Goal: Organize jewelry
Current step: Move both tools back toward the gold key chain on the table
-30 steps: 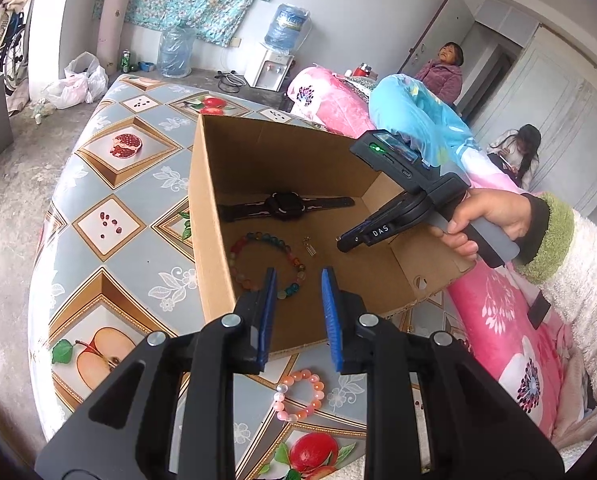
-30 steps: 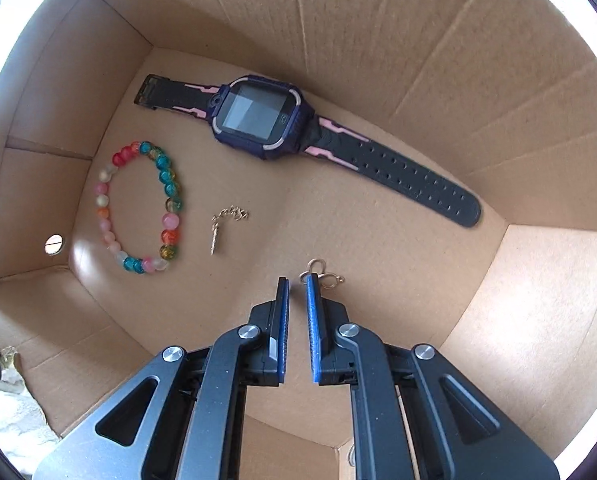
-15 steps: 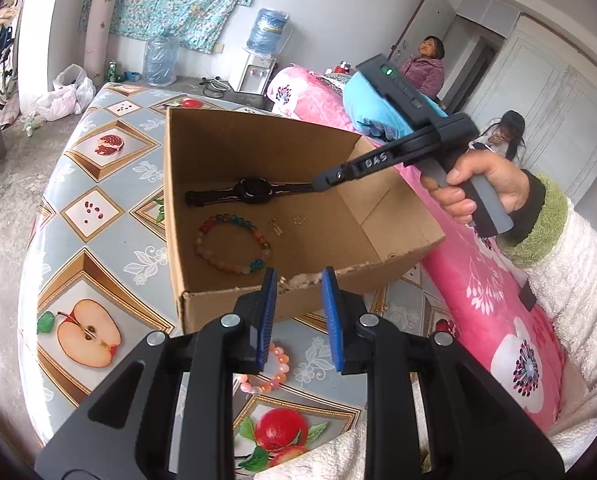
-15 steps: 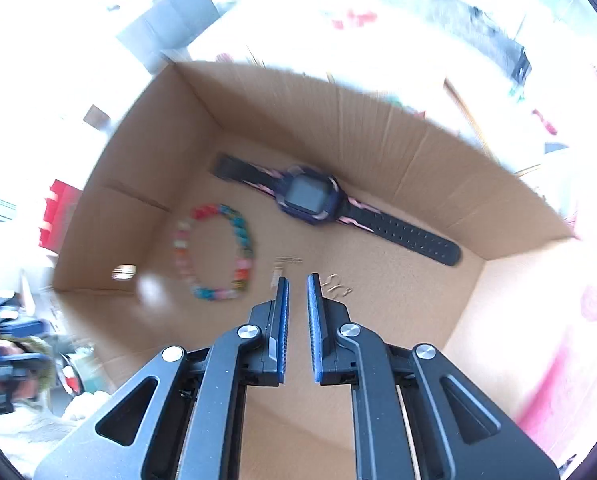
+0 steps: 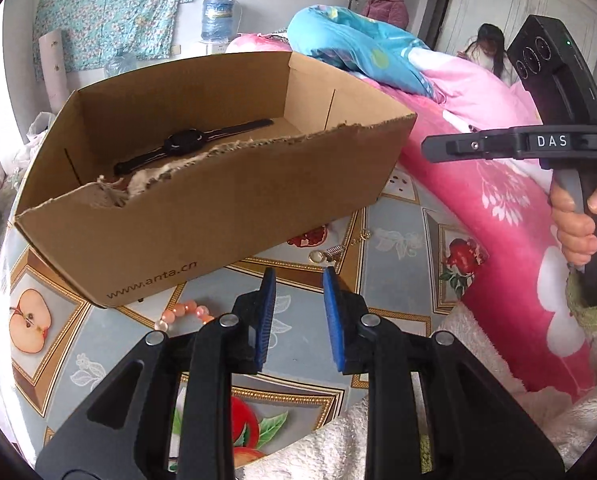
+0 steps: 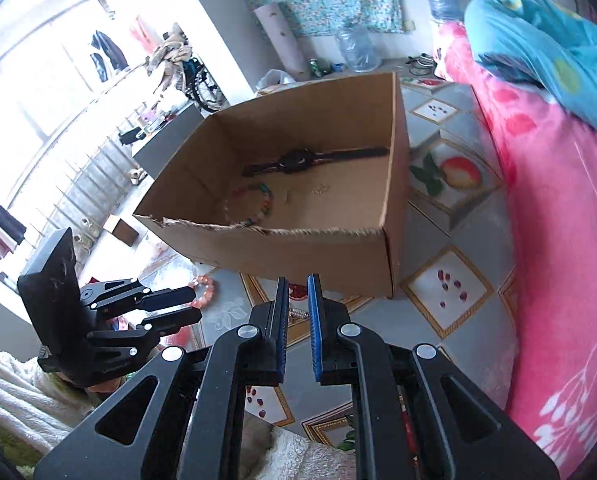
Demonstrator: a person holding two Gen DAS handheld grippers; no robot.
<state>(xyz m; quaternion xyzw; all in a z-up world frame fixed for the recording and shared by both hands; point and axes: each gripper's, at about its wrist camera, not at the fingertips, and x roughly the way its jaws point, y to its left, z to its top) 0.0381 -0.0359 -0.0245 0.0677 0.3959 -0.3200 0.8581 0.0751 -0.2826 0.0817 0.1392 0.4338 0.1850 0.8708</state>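
Claws hovering empty: left claw (image 5: 298, 312) slightly spread, right claw (image 6: 297, 324) nearly pressed together. Pink bracelet (image 5: 182, 314) and small clasp pieces (image 5: 330, 254) lying on bench (image 5: 398, 276) beside box (image 5: 202, 216) holding watch (image 5: 186, 142). Next pickup pending, probably the bracelet.

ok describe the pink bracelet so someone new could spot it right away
Start at the cardboard box on the fruit-patterned tablecloth. Just outside its printed front wall, on the cloth, lies the pink bracelet, partly hidden by the left gripper. Its beads are all pale pink, and it is outside the box; the multicoloured bracelet is inside.
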